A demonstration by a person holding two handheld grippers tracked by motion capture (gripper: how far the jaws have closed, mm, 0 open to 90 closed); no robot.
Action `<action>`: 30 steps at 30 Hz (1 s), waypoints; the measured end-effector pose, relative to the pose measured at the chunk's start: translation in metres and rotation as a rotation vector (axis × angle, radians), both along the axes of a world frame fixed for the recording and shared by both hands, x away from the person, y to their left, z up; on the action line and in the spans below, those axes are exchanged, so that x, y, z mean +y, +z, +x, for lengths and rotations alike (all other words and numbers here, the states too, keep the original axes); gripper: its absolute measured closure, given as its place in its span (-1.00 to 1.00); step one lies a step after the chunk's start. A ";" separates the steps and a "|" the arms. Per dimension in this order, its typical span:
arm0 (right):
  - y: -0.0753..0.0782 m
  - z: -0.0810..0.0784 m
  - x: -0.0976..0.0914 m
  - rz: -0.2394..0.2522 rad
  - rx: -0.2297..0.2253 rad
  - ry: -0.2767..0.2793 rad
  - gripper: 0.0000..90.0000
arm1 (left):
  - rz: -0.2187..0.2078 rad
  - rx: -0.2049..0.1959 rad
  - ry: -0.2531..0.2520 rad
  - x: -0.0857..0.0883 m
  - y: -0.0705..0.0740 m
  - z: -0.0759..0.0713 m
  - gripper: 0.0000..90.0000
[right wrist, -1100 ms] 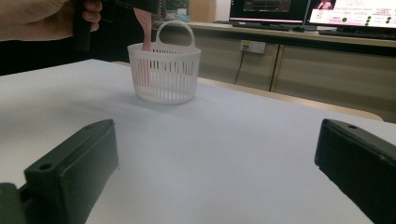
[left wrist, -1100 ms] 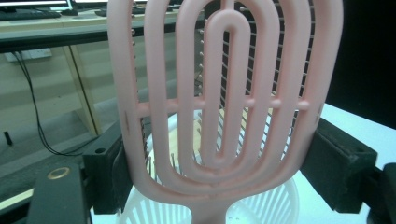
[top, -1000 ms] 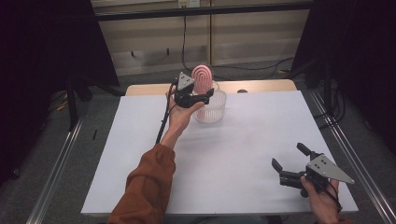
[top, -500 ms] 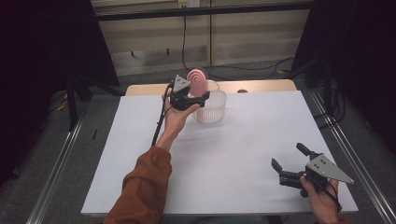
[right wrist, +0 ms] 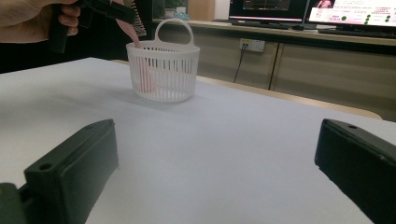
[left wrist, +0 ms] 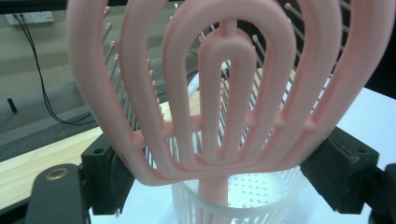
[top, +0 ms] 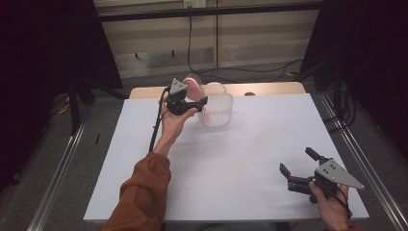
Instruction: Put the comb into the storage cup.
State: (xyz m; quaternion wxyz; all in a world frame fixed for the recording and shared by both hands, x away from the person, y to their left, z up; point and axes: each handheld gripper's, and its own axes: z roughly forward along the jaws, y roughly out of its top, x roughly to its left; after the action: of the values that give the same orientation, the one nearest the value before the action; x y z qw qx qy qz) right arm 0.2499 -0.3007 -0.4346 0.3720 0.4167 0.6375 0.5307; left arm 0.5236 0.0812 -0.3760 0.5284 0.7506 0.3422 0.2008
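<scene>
Left gripper [top: 201, 104]: clamped on the head of the pink plastic vented hairbrush [top: 193, 86], raised at the table's far side.
Brush axis: near upright, slightly tilted, handle reaching down from the jaws into the white slotted plastic basket [top: 216, 109] directly below and just beside.
Nearer hand: the left, by far.
Change: brush head now sits left of the basket rim; a second ago it stood above the middle.
Right gripper [top: 297, 168]: jaws spread, empty, low over the white table [top: 250, 159], well apart.

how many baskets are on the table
1: a white basket stands at the far middle of the table, with the pink brush held by the left gripper reaching into it. None looks hidden.
</scene>
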 end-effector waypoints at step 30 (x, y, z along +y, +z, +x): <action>0.000 0.000 0.000 0.001 0.003 -0.003 -1.00 | -0.062 0.093 -0.024 0.012 -0.013 0.008 -0.55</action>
State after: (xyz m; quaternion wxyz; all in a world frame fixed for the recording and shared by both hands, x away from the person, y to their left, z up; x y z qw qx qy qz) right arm 0.2502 -0.3006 -0.4348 0.3715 0.4186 0.6373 0.5297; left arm 0.5320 0.0937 -0.3888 0.5373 0.7464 0.3636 0.1488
